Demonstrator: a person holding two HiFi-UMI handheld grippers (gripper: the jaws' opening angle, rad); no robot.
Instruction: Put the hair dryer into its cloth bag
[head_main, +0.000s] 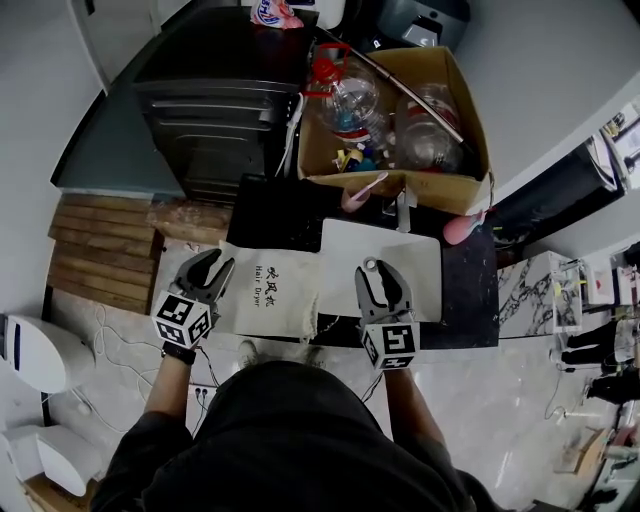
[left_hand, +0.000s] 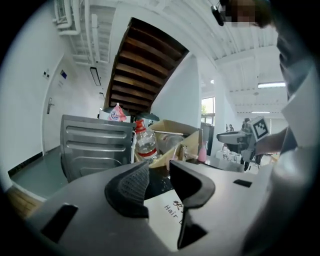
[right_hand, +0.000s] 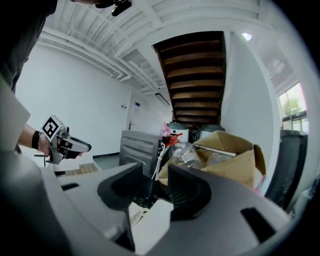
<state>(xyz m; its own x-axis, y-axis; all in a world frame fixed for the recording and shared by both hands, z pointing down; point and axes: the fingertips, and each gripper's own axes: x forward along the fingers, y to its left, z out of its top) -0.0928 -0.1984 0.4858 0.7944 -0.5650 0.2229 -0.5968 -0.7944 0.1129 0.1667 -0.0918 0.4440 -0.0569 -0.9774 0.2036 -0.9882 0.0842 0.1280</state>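
Observation:
The white cloth bag (head_main: 272, 292), printed "Hair Dryer", lies flat on the dark table (head_main: 280, 215); it also shows under the jaws in the left gripper view (left_hand: 172, 207). My left gripper (head_main: 212, 266) hovers over the bag's left edge, jaws apart and empty (left_hand: 159, 172). My right gripper (head_main: 379, 270) hangs open and empty (right_hand: 156, 182) above a white flat panel (head_main: 400, 262) to the right of the bag. Two pink pieces (head_main: 362, 190) (head_main: 462, 228) lie by the cardboard box; I cannot tell whether they are the hair dryer.
An open cardboard box (head_main: 440, 192) holding plastic bottles (head_main: 355, 100) stands at the back of the table. A dark metal cabinet (head_main: 215, 110) is behind on the left, with wooden steps (head_main: 100, 240) beside it. White appliances (head_main: 35, 350) and cables lie on the floor at the left.

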